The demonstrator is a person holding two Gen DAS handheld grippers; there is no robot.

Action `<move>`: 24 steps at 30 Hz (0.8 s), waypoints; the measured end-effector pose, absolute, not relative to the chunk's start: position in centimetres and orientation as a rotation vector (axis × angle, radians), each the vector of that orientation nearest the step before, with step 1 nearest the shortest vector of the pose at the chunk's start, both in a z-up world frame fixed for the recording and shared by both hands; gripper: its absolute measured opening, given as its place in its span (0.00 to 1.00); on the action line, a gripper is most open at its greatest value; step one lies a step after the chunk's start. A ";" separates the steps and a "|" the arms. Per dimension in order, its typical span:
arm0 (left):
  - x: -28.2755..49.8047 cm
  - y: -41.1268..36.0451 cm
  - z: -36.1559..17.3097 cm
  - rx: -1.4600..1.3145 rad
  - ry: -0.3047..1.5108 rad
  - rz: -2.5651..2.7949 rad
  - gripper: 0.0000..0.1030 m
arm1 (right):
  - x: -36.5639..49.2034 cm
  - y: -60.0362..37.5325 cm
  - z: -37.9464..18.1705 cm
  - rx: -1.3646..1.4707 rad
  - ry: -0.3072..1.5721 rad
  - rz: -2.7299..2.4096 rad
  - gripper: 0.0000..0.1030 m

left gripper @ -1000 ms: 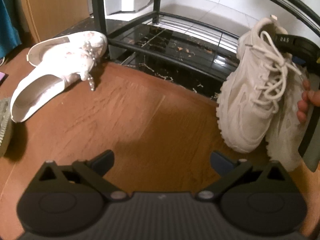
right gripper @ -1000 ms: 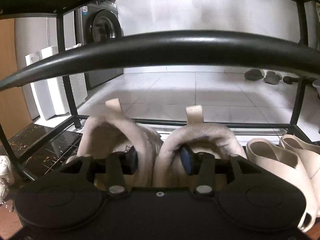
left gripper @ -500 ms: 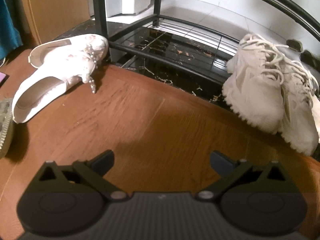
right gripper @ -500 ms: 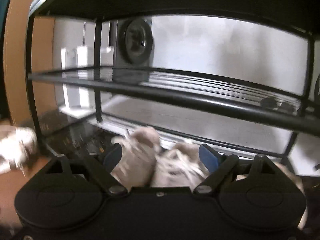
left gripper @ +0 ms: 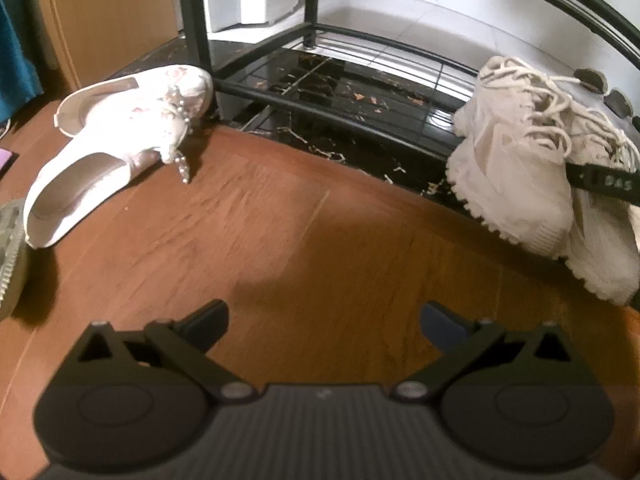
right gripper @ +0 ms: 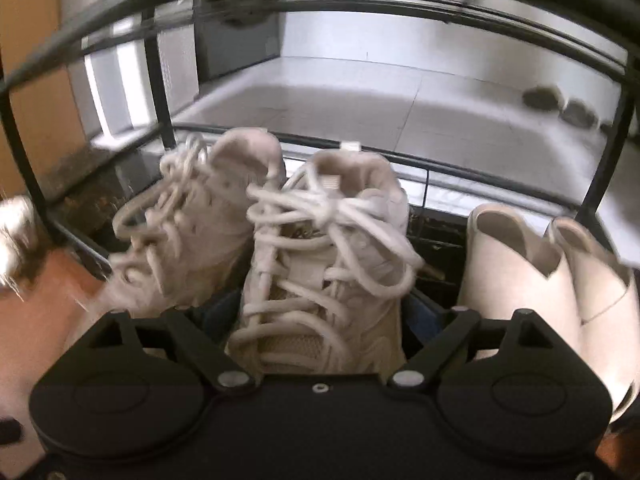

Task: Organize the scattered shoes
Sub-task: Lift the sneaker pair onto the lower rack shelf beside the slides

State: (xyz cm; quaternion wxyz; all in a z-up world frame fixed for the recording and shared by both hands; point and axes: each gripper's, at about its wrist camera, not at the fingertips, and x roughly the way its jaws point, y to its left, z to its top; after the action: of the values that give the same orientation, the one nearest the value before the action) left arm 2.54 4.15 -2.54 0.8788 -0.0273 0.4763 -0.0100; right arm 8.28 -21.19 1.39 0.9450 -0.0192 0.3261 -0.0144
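Wooden flooring (left gripper: pixel 280 240) is fronting the shoe rack (left gripper: pixel 360 92), where the sneakers (right gripper: pixel 320 272) are sitting on its lowest shelf between the right gripper's (right gripper: pixel 316 320) jaws, which have just been closing slightly yet are standing wide without pressing; the left gripper's (left gripper: pixel 324 320) jaws are hanging open over bare floor.

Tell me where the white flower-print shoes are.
In the left wrist view, the white flower-print shoes lie at left on the wooden floor, beside the shoe rack's front-left post.

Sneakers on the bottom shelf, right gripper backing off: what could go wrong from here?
1. The right gripper has just been opening, yet one sneaker sits between its fingers; loose laces could snag and drag it out.
2. The sneakers' soles overhang the rack's front rail, so they may tip onto the floor.
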 end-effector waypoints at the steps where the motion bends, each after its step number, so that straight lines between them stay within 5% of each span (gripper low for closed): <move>1: 2.6 4.2 -2.5 -0.058 0.993 -0.022 0.99 | 8.0 -21.1 1.4 -0.038 0.648 -0.033 0.75; 4: 2.5 4.2 -2.4 -0.061 0.991 -0.023 0.99 | 7.2 -20.9 1.5 -0.026 0.612 -0.053 0.66; 17: 2.8 4.2 -2.8 -0.063 1.002 -0.022 0.99 | 12.2 -23.5 -0.1 -0.018 0.445 -0.261 0.66; 24: 3.1 4.3 -3.2 -0.071 1.014 -0.021 0.99 | 13.3 -23.7 -1.3 -0.053 0.482 -0.284 0.75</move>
State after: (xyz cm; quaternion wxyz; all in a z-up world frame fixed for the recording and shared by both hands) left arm 3.10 4.28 -3.18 0.8735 -0.0338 0.4856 -0.0101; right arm 13.32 -23.66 -1.28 0.9608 -0.0262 0.2377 -0.1403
